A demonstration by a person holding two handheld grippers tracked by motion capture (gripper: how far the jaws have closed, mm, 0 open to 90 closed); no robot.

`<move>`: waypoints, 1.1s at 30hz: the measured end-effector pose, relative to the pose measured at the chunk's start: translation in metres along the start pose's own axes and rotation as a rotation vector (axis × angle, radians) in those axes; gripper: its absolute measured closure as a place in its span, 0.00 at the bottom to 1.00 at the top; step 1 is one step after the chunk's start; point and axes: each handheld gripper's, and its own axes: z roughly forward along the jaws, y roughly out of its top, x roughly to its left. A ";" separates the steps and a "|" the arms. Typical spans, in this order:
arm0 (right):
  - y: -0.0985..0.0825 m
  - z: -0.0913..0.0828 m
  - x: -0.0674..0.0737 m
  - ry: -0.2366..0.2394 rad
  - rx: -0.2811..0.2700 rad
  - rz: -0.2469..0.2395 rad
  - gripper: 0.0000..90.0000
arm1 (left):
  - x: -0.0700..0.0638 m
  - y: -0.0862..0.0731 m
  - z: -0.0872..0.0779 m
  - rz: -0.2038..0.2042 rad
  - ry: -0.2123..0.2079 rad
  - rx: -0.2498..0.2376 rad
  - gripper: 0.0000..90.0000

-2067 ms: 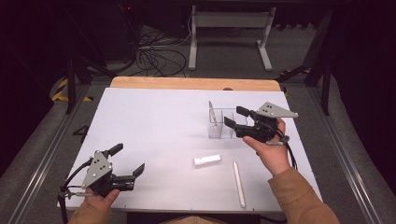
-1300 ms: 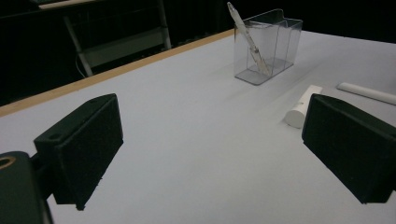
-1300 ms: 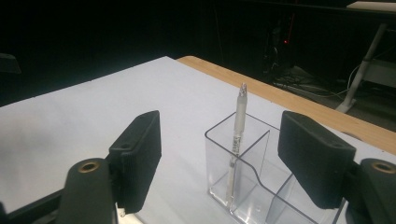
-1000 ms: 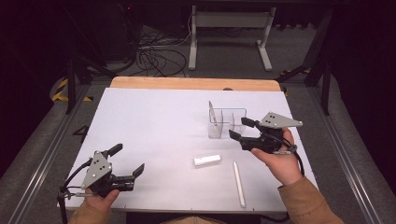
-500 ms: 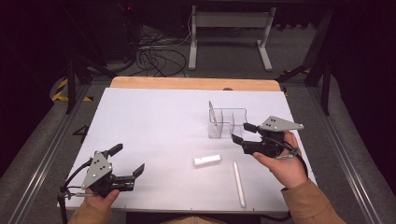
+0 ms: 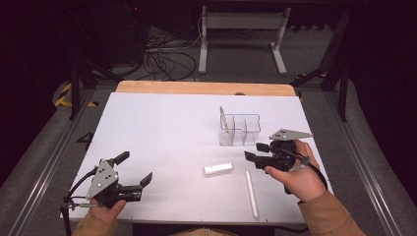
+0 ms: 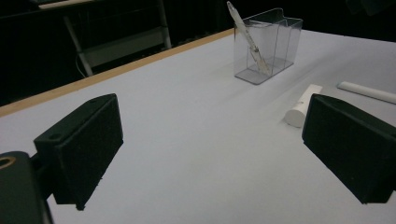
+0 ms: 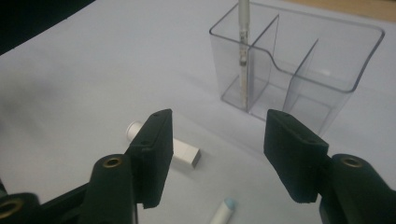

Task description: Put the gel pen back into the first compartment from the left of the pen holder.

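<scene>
Between the right fingers: nothing; right gripper [image 6: 258, 152] has its black fingers [image 8: 155, 154] apart, low over the bench, just beside the organizer.
Left gripper [image 6: 134, 173]: fingers [image 7: 84, 149] wide apart, empty, at the near left corner.
Done, as I judge: one thin white pen [image 8: 243, 51] leans inside the clear plastic three-compartment organizer [image 6: 240, 130], in an end compartment.
Left to do: long white pen [image 6: 252, 193] and short white cylinder with a cap [image 6: 218, 169] lie on the white bench [image 6: 162, 128].
Obstacles: none near; cables [image 6: 164, 61] and metal frame [image 6: 241, 34] are on the floor beyond.
</scene>
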 end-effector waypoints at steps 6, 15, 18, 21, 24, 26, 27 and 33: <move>-0.001 0.000 0.002 -0.008 0.032 0.024 0.49 | 0.000 0.000 0.000 -0.002 -0.001 0.000 0.06; -0.003 0.003 0.002 -0.052 0.078 0.060 0.49 | 0.000 0.000 0.000 -0.001 -0.002 0.003 0.06; -0.005 0.005 0.001 -0.060 0.100 0.092 0.49 | 0.000 0.000 0.000 -0.003 -0.002 0.001 0.06; -0.006 0.007 0.001 -0.075 0.134 0.131 0.50 | 0.000 0.000 0.000 -0.007 -0.003 0.002 0.06; -0.007 0.010 0.001 -0.086 0.163 0.167 0.50 | 0.000 0.000 0.000 -0.002 -0.001 -0.001 0.06; -0.008 0.012 0.001 -0.088 0.187 0.182 0.50 | 0.000 0.000 0.000 0.000 -0.002 0.002 0.07; -0.008 0.013 0.001 -0.089 0.199 0.191 0.50 | 0.000 0.000 0.000 0.002 -0.002 0.002 0.07; -0.012 0.020 -0.001 -0.111 0.257 0.242 0.51 | 0.000 0.000 0.000 -0.001 -0.002 0.001 0.07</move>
